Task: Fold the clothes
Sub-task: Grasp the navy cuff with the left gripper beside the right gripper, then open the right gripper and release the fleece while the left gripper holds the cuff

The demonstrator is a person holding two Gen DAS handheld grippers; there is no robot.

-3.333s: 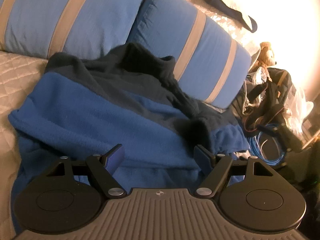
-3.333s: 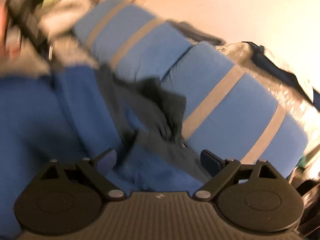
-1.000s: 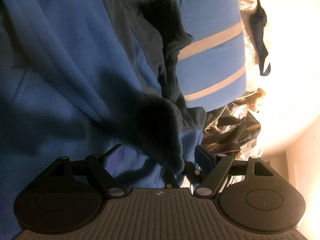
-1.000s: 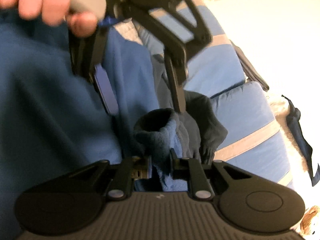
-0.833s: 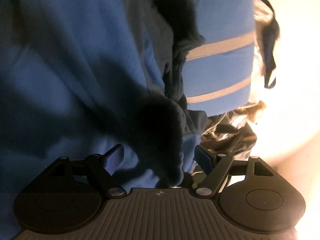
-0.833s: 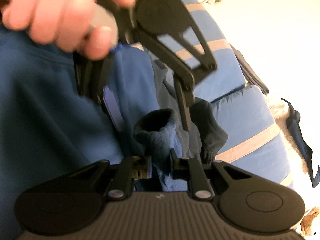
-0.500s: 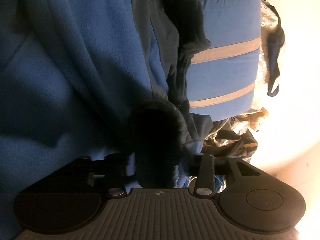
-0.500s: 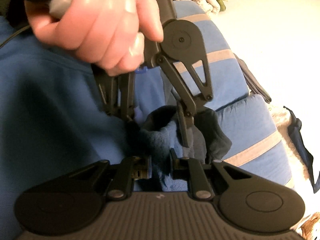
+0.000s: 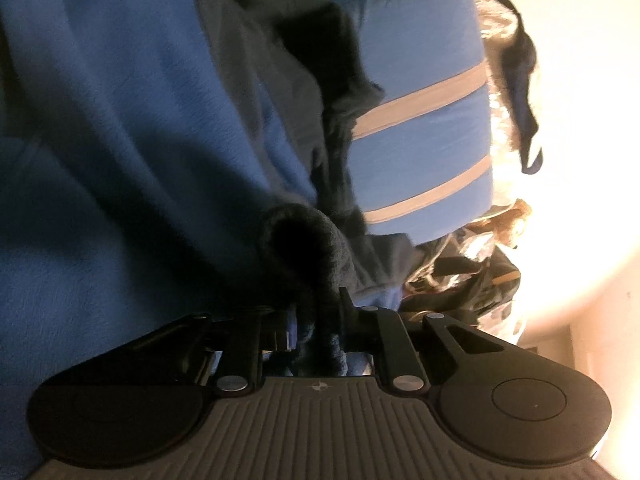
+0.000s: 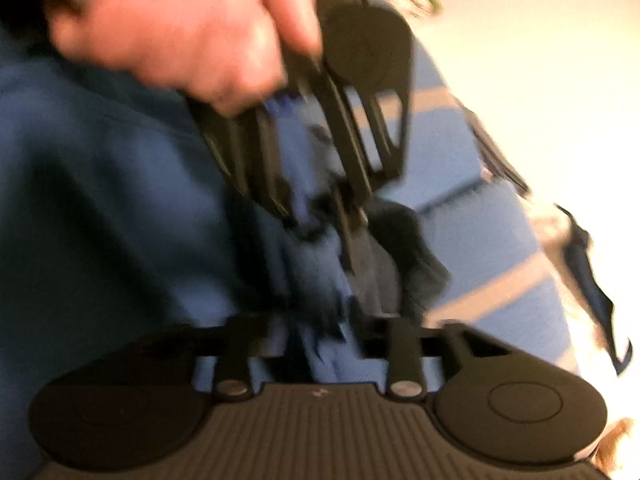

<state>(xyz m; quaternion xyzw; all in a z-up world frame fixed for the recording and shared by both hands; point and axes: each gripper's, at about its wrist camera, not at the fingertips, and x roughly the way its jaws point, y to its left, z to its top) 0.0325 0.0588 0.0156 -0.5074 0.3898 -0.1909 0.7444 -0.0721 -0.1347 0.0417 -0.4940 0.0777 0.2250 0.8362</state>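
A blue fleece top (image 9: 120, 160) with a dark collar and dark cuff (image 9: 304, 248) fills the left wrist view. My left gripper (image 9: 316, 320) is closing, and its pads pinch the cuff. In the blurred right wrist view a person's hand (image 10: 168, 32) holds that left gripper (image 10: 324, 220) just above and ahead, its tips on the cuff (image 10: 320, 276). My right gripper (image 10: 320, 332) is opening. Its fingers (image 10: 400, 332) stand apart, with blue fleece (image 10: 100, 220) hanging loose between them.
Blue pillows with beige stripes (image 9: 420, 120) lie behind the fleece, also the pillow (image 10: 500, 248) at right. A dark strap (image 9: 524, 120), bags (image 9: 472, 272) and a plush toy (image 9: 508, 224) crowd the right side under bright light.
The left jaws came together on the dark cuff. The right jaws, shut on the same cuff before, have parted and let it go. The left gripper has dropped closer to the right one.
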